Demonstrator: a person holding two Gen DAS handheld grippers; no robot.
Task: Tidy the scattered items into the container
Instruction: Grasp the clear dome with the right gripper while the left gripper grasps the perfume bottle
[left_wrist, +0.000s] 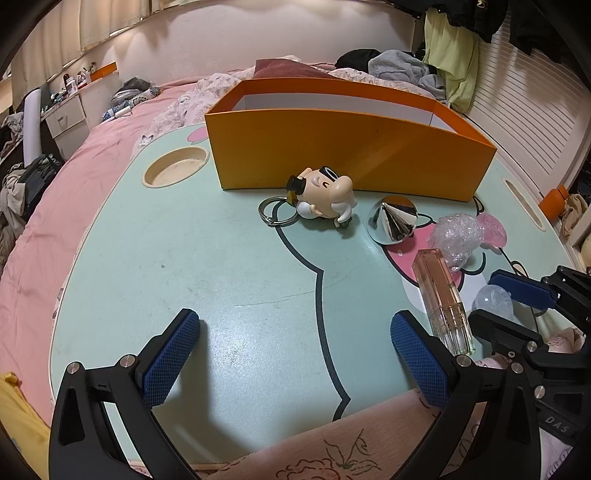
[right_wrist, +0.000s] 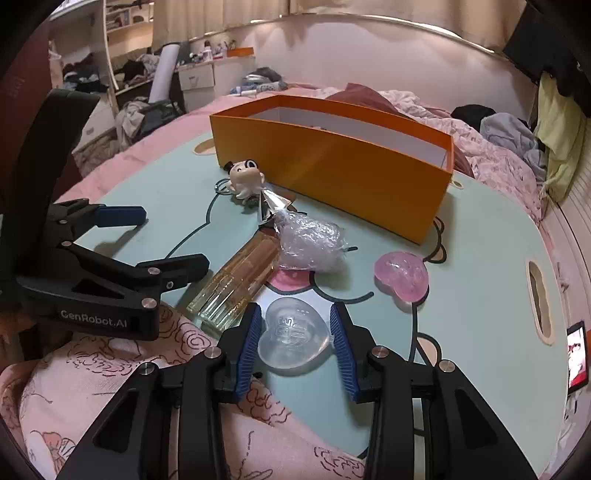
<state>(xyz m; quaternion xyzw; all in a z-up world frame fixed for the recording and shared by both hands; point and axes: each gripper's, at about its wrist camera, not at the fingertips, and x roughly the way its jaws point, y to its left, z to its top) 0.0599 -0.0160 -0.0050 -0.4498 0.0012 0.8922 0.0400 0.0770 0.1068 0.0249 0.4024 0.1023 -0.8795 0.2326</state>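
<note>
Straddling the clear heart (right_wrist: 293, 338), the right gripper (right_wrist: 295, 343) has its pads close beside it, contact unclear. Left gripper (left_wrist: 295, 358) open over bare table (left_wrist: 184, 266). Heart lies well in front of the orange box (right_wrist: 332, 166).

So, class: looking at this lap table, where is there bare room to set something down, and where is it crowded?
Free: the wide green stretch between the cup recess, the figurine keychain and the left gripper. Also the strip between the pink heart and the handle slot. Crowded: the silver cone, bubble wrap, perfume bottle and clear heart cluster before the orange box.
</note>
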